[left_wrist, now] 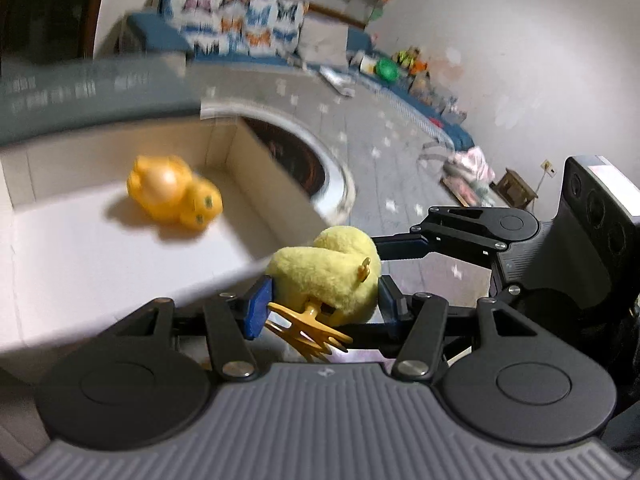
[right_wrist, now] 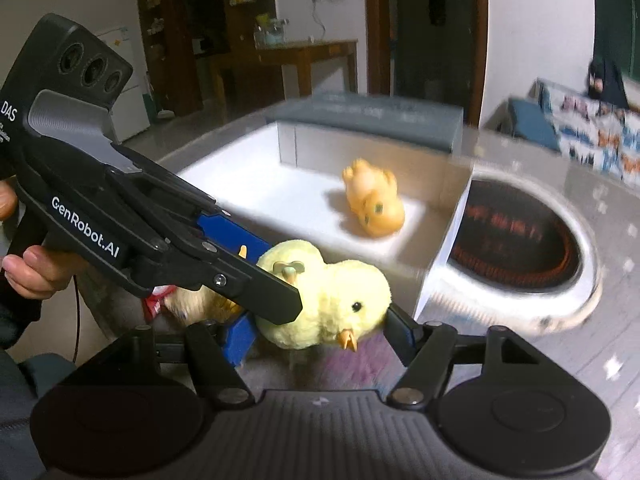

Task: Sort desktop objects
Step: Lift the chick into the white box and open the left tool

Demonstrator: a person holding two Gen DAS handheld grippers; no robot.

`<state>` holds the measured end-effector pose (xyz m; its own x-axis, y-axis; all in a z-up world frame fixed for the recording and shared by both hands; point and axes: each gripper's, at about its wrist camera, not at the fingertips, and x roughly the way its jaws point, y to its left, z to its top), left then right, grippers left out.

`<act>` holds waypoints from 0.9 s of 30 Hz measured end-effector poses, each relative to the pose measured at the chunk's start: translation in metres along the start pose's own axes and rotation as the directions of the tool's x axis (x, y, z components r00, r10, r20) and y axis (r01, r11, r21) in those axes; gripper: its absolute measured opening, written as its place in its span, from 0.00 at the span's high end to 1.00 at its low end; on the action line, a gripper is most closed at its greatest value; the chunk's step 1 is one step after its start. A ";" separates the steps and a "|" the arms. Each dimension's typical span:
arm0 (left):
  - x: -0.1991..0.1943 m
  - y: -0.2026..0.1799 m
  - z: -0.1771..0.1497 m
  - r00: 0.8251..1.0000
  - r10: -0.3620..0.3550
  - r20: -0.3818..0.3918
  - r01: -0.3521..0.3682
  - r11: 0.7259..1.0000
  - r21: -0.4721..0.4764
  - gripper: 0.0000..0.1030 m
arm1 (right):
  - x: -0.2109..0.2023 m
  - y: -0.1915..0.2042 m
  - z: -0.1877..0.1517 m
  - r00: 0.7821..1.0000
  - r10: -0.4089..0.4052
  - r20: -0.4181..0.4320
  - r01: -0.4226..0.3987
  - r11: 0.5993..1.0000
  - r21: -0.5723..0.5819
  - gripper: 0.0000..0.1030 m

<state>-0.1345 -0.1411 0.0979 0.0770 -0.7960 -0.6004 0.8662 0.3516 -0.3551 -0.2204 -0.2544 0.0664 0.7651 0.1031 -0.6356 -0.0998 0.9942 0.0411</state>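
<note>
The fluffy yellow plush wind-up chick (left_wrist: 328, 276) was pinched from both sides: the left gripper (left_wrist: 326, 304) squeezed its body between blue pads, orange plastic feet (left_wrist: 308, 330) dangling below, while the right gripper (right_wrist: 320, 320) clamped its head end. It hung just outside the open white cardboard box (left_wrist: 80, 248), where a glossy orange rubber toy animal (left_wrist: 174, 194) lay on its side
</note>
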 end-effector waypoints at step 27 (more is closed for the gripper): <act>0.027 0.140 0.044 0.986 0.157 -0.049 -0.164 0.956 -0.243 0.45 | 0.129 -0.007 0.095 0.996 0.065 -0.067 -0.070 0.995 -0.065 0.32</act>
<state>0.0106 -0.1349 0.0636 0.1879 -0.7059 -0.6829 0.6955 0.5866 -0.4150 -0.0605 -0.2450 0.0572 0.7124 0.1655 -0.6819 -0.1943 0.9803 0.0350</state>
